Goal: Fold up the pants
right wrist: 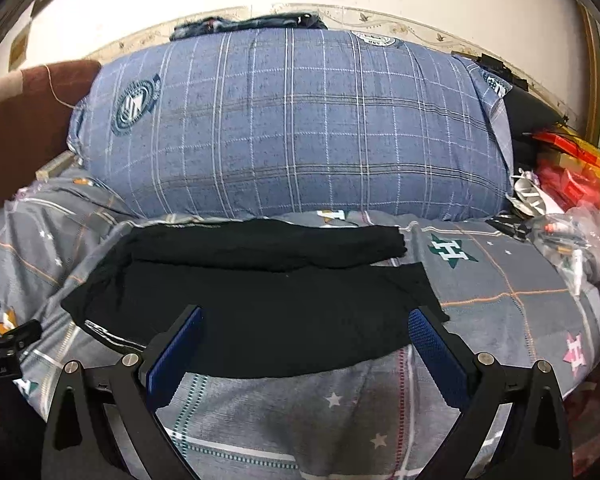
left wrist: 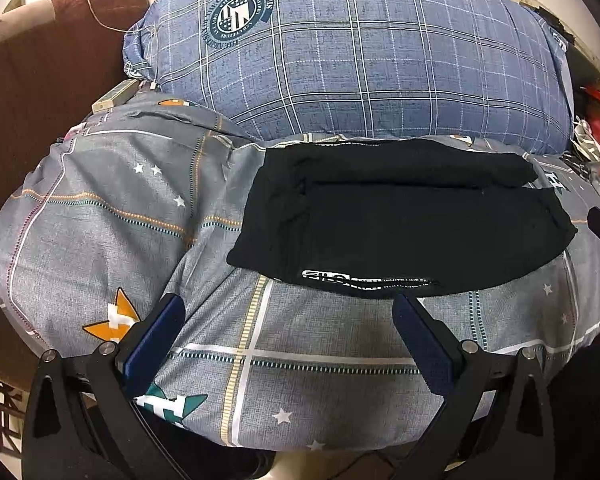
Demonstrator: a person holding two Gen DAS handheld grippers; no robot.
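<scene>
Left gripper (left wrist: 288, 312) and right gripper (right wrist: 306, 324) both gape empty near one folded pants (left wrist: 404, 224).

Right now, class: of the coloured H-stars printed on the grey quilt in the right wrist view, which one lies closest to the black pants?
The green H-star, just beyond the black pants' far right corner. The pink H-star sits away at the quilt's right edge.

Big blue pillow (right wrist: 292, 128) blocks behind; clutter (right wrist: 568, 200) crowds right.
</scene>
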